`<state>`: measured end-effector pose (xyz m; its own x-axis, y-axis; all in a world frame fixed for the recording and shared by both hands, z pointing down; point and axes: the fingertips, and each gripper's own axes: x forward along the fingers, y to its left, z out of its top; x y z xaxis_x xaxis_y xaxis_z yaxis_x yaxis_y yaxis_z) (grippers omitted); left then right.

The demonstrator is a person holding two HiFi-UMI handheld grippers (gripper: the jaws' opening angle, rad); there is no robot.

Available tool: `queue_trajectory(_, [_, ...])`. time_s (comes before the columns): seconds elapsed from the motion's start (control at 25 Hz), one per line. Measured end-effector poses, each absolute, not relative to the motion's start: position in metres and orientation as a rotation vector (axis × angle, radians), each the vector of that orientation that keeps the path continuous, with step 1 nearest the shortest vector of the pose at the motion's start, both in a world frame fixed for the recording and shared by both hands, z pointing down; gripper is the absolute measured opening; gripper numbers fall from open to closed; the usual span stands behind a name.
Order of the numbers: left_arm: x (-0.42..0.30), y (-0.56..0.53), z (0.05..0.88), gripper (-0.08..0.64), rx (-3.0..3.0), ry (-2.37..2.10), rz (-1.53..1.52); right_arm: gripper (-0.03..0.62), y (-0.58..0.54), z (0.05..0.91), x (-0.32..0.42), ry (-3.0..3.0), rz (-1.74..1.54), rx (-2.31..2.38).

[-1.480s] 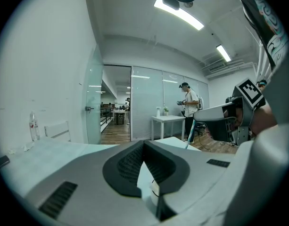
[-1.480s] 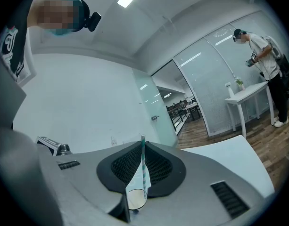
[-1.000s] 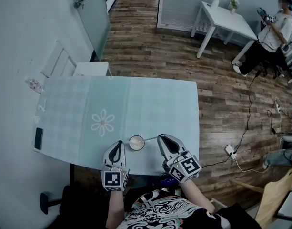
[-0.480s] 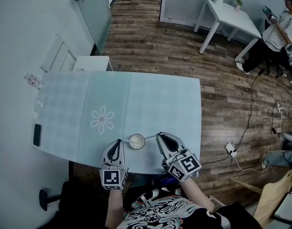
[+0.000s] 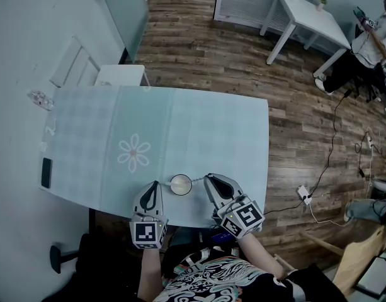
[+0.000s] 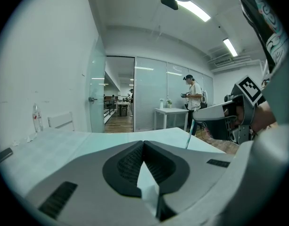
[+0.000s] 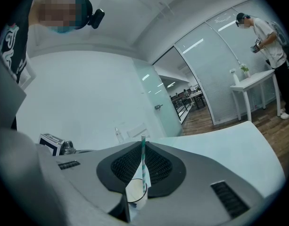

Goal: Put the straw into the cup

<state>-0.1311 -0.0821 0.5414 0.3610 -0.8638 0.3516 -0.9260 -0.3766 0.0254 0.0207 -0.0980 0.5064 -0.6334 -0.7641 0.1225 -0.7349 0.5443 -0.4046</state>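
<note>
The straw [image 7: 143, 161] stands with its lower end in the cup [image 5: 181, 185], at the tabletop's [image 5: 199, 131] lower edge in the head view. The right gripper [image 5: 209, 180] has its jaws clenched on the straw's top. The left gripper [image 6: 144, 143], at the cup's left, has its jaws closed on nothing.

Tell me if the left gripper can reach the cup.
Probably yes. The cup stands just right of the left gripper, with nothing between them. Its jaws are together, though, so they must open first.

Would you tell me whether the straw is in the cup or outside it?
In the cup: the right gripper view shows the straw standing nearly upright, its lower end inside the rim of the cup.
</note>
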Motion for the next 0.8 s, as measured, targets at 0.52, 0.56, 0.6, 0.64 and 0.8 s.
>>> queue_trajectory(0.52, [-0.136, -0.083, 0.552, 0.005, 2.365, -1.616, 0.431, 0.014, -0.104, 0.522, 0.009, 2.745, -0.709, -1.264])
queue_trajectory(0.56, [-0.136, -0.083, 0.552, 0.005, 2.363, -1.615, 0.432, 0.014, -0.105, 0.523, 0.009, 2.746, -0.713, -1.262])
queue_trajectory(0.6, [-0.136, -0.083, 0.553, 0.005, 2.361, -1.614, 0.433, 0.014, -0.105, 0.524, 0.009, 2.749, -0.716, -1.261])
queue_trajectory(0.64, [-0.136, -0.084, 0.554, 0.005, 2.359, -1.614, 0.433, 0.014, -0.106, 0.525, 0.008, 2.752, -0.72, -1.26])
queue_trajectory(0.8, [-0.137, -0.086, 0.558, 0.005, 2.351, -1.613, 0.431, 0.014, -0.106, 0.529, 0.005, 2.761, -0.734, -1.252])
